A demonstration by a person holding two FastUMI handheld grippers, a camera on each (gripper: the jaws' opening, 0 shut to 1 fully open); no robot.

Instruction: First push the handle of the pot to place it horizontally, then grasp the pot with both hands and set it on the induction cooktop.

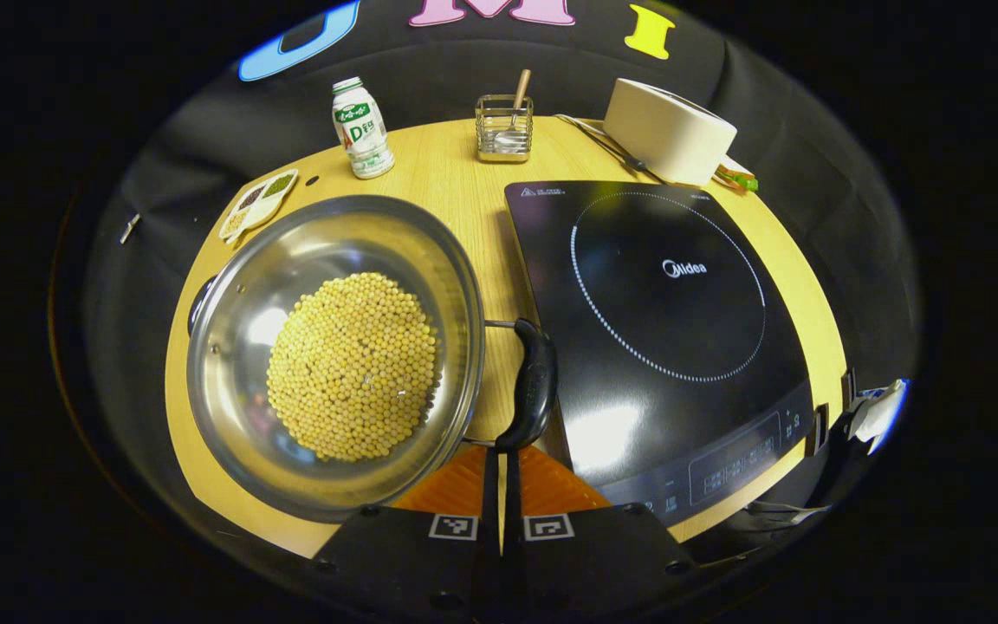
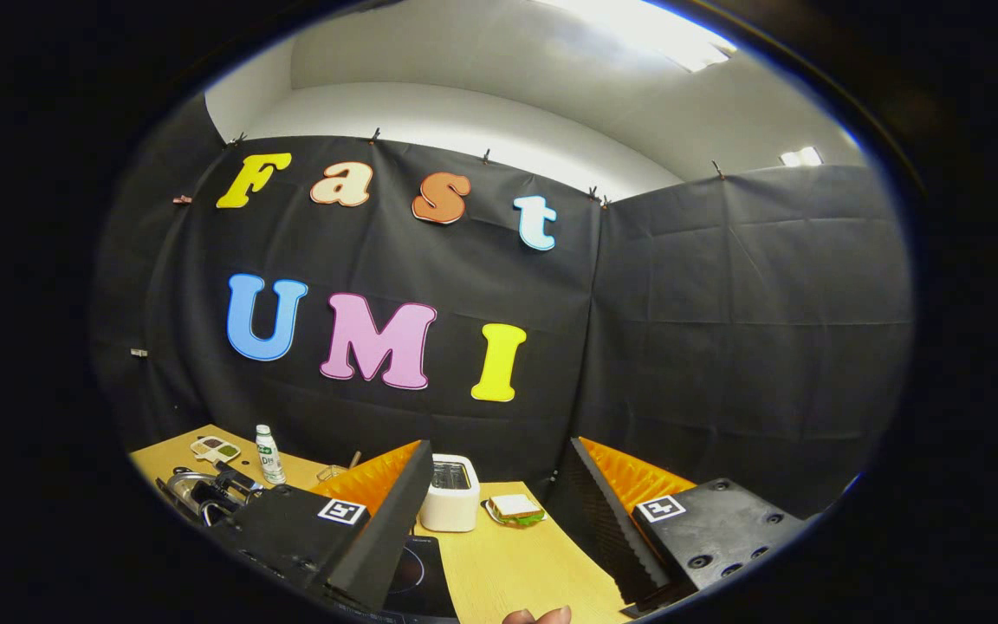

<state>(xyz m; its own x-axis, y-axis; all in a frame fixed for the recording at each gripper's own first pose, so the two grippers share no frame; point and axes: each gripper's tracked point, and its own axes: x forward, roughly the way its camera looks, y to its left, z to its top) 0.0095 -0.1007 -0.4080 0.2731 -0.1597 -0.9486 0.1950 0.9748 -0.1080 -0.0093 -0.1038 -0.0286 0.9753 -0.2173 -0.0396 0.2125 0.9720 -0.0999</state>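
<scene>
The steel pot (image 1: 334,347), holding several yellow beans (image 1: 352,364), sits on the left half of the wooden table (image 1: 438,173). Its black loop handle (image 1: 534,381) stands on the rim's right side, next to the black induction cooktop (image 1: 664,329). A second handle (image 1: 196,303) peeks out at the pot's left. My left gripper (image 1: 502,455) is shut, and its tips reach the handle's near end with nothing between them. My right gripper (image 2: 499,511) is open and raised, facing the booth wall above the table. The cooktop (image 2: 412,568) lies below it.
At the table's back stand a small bottle (image 1: 362,130), a divided dish (image 1: 258,204), a wire holder with a spoon (image 1: 504,130) and a white toaster (image 1: 668,130). A sandwich (image 2: 512,507) lies beside the toaster (image 2: 451,494). A fingertip (image 2: 538,615) shows at the bottom.
</scene>
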